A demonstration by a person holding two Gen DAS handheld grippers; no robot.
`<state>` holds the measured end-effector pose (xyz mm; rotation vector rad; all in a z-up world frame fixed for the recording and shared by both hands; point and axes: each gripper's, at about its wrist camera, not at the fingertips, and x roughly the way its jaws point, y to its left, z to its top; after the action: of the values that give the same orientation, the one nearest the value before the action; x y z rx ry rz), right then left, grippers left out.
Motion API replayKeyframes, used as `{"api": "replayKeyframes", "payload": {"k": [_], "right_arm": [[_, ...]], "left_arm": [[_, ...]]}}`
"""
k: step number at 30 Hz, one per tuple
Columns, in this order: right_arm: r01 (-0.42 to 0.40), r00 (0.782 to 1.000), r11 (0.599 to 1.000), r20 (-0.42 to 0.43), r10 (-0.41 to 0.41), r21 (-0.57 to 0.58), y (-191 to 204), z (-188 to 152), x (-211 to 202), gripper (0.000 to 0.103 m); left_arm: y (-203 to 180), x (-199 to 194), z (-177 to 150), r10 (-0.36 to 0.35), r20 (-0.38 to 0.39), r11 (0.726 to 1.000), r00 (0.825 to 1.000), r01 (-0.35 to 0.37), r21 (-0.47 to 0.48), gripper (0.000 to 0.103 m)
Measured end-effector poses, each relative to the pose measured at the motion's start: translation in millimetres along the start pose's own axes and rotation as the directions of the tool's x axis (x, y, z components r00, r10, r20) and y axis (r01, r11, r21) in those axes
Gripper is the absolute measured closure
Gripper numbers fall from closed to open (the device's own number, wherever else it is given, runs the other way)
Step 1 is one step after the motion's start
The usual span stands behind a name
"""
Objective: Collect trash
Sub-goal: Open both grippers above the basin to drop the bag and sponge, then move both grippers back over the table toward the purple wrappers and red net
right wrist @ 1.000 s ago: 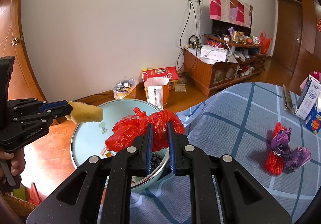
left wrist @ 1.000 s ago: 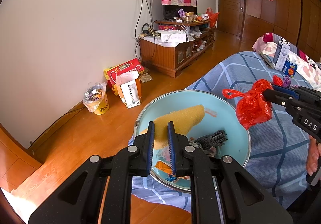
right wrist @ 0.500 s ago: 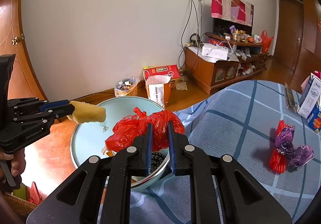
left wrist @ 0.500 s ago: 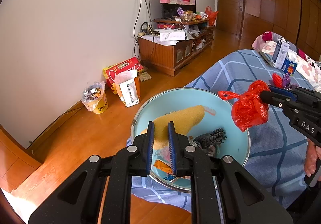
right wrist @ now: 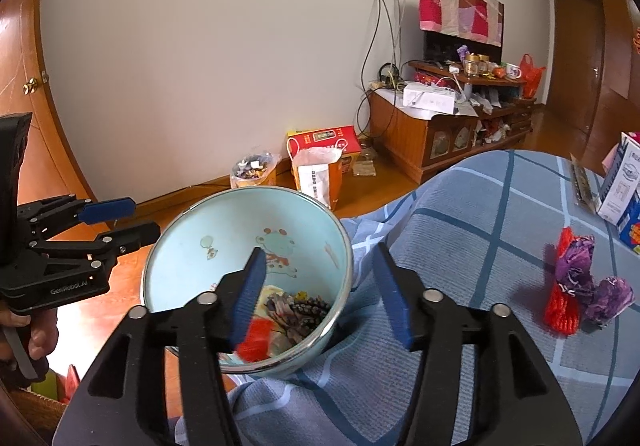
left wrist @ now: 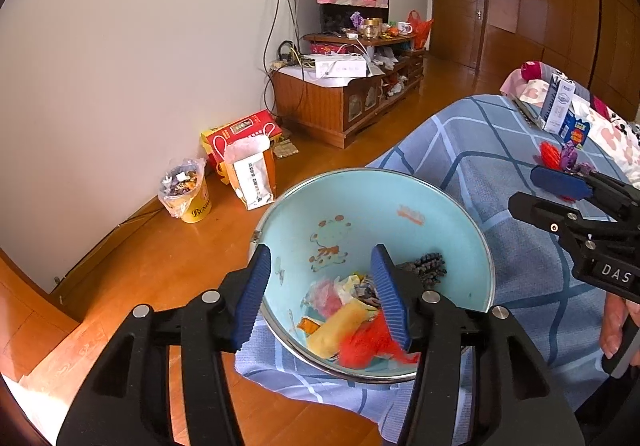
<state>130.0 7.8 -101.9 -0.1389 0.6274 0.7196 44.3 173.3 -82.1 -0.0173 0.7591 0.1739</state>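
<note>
Trash (left wrist: 352, 330) lies in the basin (left wrist: 400, 198) beneath both grippers' wide-open, empty jaws.

Centre frame, a pale blue basin (left wrist: 400, 206) with cartoon prints holds a red bag (left wrist: 368, 346) and a yellow sponge (left wrist: 340, 330); right of it, blue checked cloth (right wrist: 480, 214) with red-and-purple wrappers (right wrist: 576, 286)

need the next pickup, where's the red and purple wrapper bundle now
In the right wrist view the red and purple wrapper bundle lies on the blue checked cloth, right of the bowl and near the carton.
</note>
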Motion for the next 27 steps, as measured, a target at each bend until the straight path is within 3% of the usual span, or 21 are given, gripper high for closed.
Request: {"api": "replayKeyframes", "payload": {"k": [2,12,18,27], "right_arm": [[0.011,1.000,1.000,0.005,-0.011,0.002,-3,-2,-4,0.041],[0.080,0.997,0.995,0.018,-0.081,0.053,-39,-18,-31,0.036],[0.156,0.987,0.980,0.021,-0.160,0.121,-84,-33,-51,0.034],[0.305,0.950,0.928,0.004,-0.313,0.216,-155,-42,-80,0.034]], "left_arm": [[-1,2,-1,0.000,-0.001,1.000,1.000,0.000,-0.004,0.041],[-33,17,-8,-0.034,-0.042,0.998,0.999,0.036,0.054,0.040],[-54,27,-8,-0.046,-0.055,0.995,0.997,0.050,0.086,0.039],[-76,42,10,-0.058,-0.038,0.994,0.998,0.061,0.089,0.033]]}}
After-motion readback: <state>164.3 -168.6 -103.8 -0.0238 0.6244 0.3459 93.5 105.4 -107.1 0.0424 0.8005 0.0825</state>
